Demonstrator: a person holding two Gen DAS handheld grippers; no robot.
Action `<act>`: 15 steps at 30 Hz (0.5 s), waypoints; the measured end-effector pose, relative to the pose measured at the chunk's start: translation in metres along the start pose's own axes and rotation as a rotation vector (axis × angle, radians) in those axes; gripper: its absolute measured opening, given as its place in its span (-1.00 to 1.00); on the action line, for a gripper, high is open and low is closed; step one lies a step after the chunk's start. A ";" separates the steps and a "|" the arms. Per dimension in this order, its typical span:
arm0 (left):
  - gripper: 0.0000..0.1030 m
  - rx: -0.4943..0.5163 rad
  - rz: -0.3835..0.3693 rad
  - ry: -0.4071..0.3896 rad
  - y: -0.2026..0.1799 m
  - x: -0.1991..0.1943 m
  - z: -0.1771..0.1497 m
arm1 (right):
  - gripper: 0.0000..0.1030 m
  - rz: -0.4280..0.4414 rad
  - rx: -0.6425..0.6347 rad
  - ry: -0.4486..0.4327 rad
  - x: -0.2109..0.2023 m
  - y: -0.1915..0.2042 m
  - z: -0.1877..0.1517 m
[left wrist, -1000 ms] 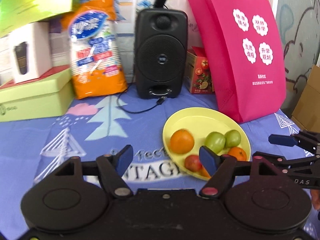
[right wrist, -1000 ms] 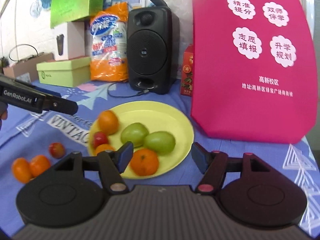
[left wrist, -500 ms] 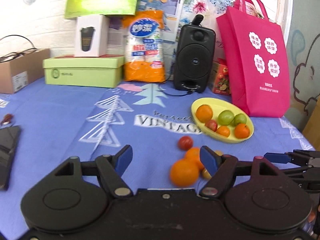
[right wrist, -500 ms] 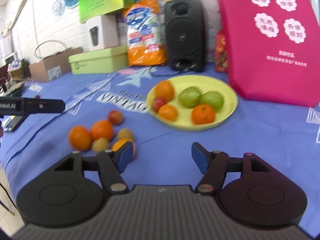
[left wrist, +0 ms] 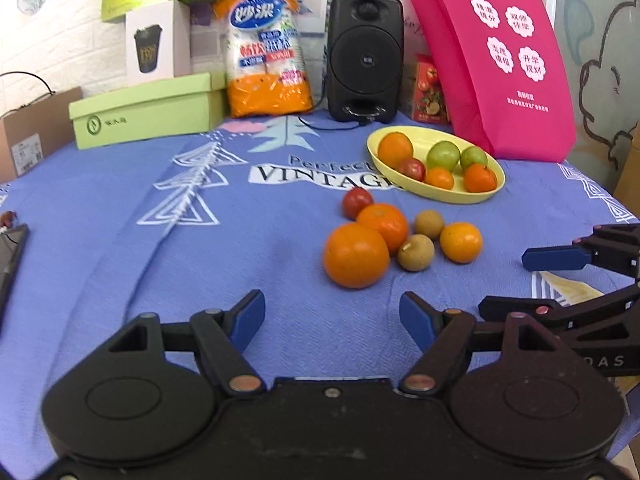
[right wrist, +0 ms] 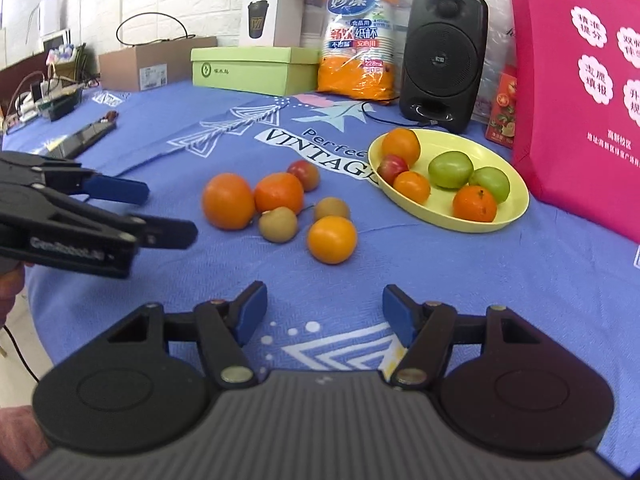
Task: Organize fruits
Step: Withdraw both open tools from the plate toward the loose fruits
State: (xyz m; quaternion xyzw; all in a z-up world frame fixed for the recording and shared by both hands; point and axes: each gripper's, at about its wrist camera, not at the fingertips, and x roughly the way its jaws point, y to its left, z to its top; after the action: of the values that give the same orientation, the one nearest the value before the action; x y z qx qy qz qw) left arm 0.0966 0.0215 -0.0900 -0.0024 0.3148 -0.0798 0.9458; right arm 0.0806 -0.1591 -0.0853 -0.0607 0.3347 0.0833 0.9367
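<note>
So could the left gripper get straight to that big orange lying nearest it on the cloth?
Probably yes. The left gripper is open and empty, and only bare blue tablecloth lies between it and the big orange.

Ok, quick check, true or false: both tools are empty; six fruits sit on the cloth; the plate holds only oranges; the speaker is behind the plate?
1. Left tool and right tool are empty: true.
2. Six fruits on the blue cloth: true.
3. The yellow plate holds only oranges: false, two green fruits and a red one lie there too.
4. The black speaker stands behind the plate: true.
5. The pink bag lies flat: false, it stands upright.
</note>
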 end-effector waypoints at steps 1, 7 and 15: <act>0.44 0.004 0.004 0.002 -0.001 0.003 -0.001 | 0.24 -0.002 0.002 -0.001 0.000 -0.001 -0.001; 0.43 0.026 0.013 -0.003 -0.001 0.028 0.008 | 0.24 -0.016 -0.001 -0.001 0.002 -0.005 0.002; 0.42 0.024 0.007 0.002 0.001 0.046 0.020 | 0.21 -0.006 -0.025 0.006 0.018 -0.007 0.010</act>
State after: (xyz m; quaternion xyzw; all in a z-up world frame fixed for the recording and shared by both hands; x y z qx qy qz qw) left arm 0.1451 0.0144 -0.1016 0.0102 0.3147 -0.0803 0.9457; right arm 0.1023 -0.1620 -0.0884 -0.0736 0.3361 0.0846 0.9351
